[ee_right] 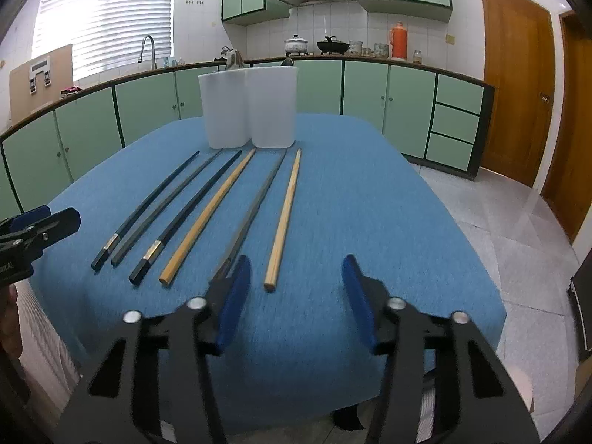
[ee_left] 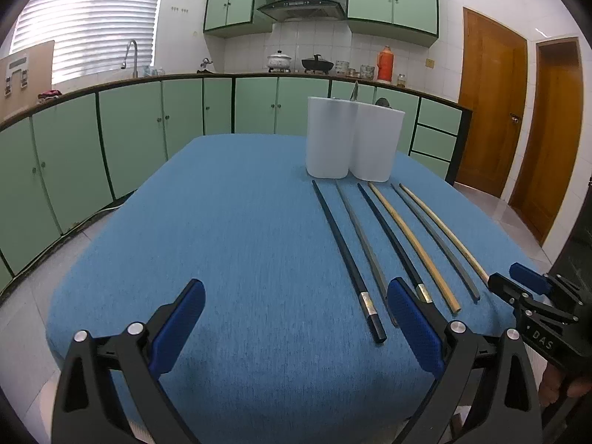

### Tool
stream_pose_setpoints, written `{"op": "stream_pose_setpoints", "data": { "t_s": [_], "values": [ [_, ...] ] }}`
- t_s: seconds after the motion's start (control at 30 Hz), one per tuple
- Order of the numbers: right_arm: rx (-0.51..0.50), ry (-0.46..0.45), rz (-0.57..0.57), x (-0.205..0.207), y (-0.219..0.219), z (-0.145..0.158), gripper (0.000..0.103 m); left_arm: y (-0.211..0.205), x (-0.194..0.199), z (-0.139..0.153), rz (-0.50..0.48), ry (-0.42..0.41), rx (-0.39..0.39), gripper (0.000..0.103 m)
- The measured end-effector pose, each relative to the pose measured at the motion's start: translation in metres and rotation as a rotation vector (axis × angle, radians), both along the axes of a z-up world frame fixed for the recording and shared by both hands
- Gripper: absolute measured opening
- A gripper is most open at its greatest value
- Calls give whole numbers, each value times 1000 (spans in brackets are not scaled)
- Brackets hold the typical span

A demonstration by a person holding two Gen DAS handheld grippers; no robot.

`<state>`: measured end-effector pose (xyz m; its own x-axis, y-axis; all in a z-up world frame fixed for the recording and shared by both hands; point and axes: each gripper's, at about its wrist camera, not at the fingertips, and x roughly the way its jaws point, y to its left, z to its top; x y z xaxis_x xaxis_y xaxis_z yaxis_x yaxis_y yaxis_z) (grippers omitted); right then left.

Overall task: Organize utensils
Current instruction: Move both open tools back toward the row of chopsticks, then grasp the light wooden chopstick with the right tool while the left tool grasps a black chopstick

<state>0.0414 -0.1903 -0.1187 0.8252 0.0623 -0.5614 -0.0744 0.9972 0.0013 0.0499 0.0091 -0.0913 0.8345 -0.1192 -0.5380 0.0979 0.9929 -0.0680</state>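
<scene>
On the blue worktop [ee_right: 333, 185], six chopsticks [ee_right: 283, 218] lie fanned before the white holders [ee_right: 248, 107] for easy picking; both hand-held grippers, left [ee_left: 296, 318] and right [ee_right: 292, 296], hover spread, empty.

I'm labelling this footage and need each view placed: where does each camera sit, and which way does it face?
Left wrist: on the left gripper, looking along its open fingers over the blue table toward the white holder; right gripper at right edge.
Right wrist: on the right gripper, facing the same way, open around nothing; left gripper at left edge.
Shared: six chopsticks, holder, kitchen counter.
</scene>
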Motion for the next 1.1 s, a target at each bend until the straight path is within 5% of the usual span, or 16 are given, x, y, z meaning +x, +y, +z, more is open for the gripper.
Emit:
{"op": "stream_pose_setpoints", "data": {
  "t_s": [0.63,0.87,1.1],
  "values": [
    [-48,-15,28,-2,17,-6,7,-6,-4,-2,-10,-4,9,97],
    [-91,-28,2,-6,19,-4,6,-12,-11,-8,-28,-3,18,96],
    [-62,-20,-8,-8,9,-3,6,-21,-11,-14,-67,37,29,72]
  ]
}}
